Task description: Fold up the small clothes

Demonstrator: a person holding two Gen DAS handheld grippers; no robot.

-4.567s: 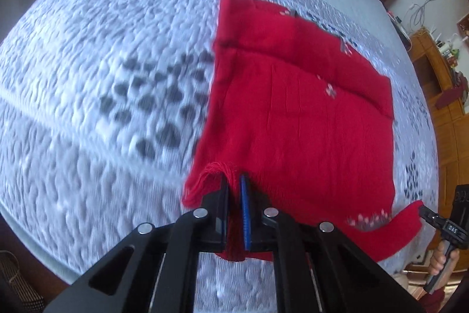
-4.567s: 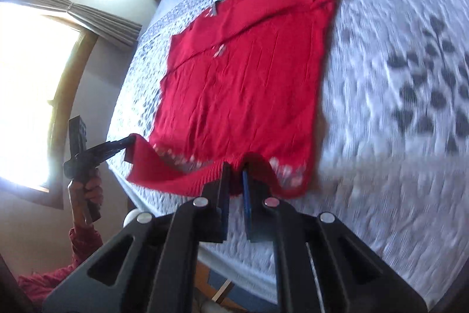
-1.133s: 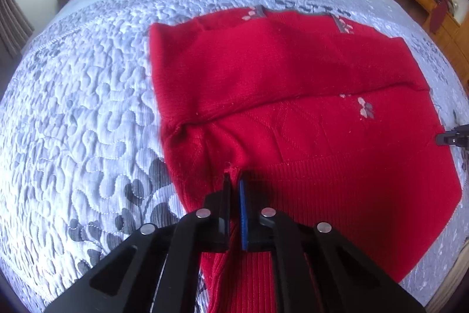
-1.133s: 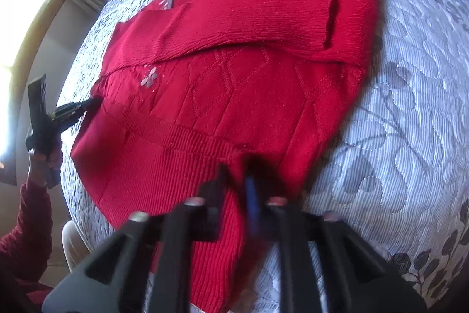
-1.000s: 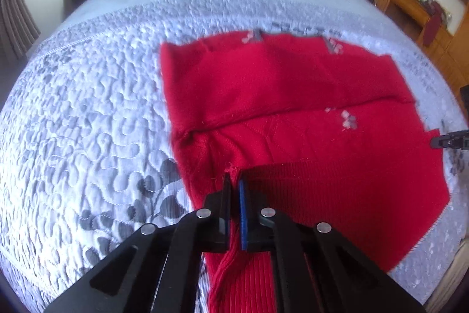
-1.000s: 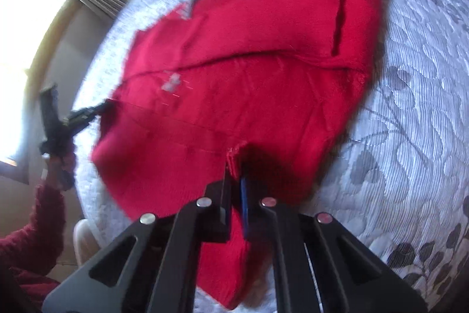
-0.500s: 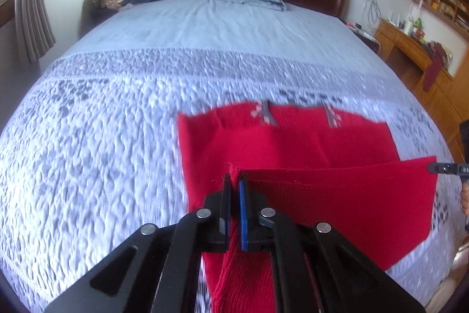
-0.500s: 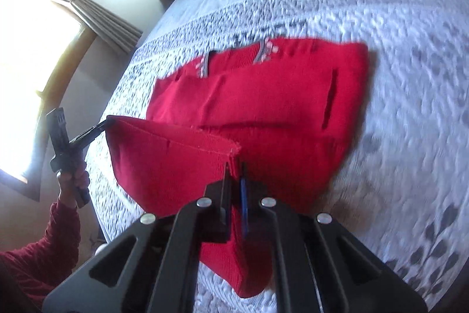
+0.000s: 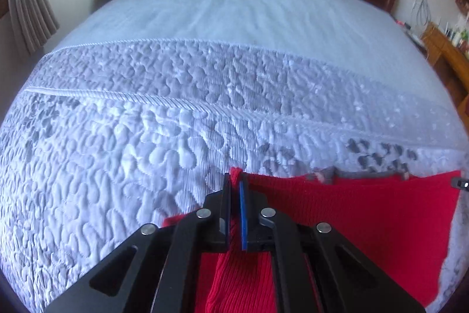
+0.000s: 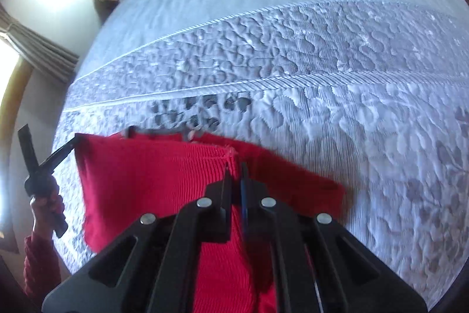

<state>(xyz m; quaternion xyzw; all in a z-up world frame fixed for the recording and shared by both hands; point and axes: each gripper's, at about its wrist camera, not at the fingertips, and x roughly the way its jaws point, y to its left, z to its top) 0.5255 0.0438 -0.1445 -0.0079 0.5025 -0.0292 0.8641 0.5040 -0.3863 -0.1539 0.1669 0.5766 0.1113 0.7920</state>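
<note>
Quilted bedspread (image 9: pixel 146 137); ribbed red sweater (image 9: pixel 366 213) hem pinched by left gripper (image 9: pixel 235 184), right gripper (image 10: pixel 235 166).

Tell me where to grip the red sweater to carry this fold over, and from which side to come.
Grip the ribbed hem at its two corners, coming from the near bed edge toward the collar. The left gripper and right gripper are each shut on one, and the red sweater hangs between them as a taut band above the quilt. The firm ribbing probably helps keep the edge straight.

The red knitted sweater (image 9: pixel 366 222) runs off the bottom edge; its lower layers lie hidden beneath the raised fold.
</note>
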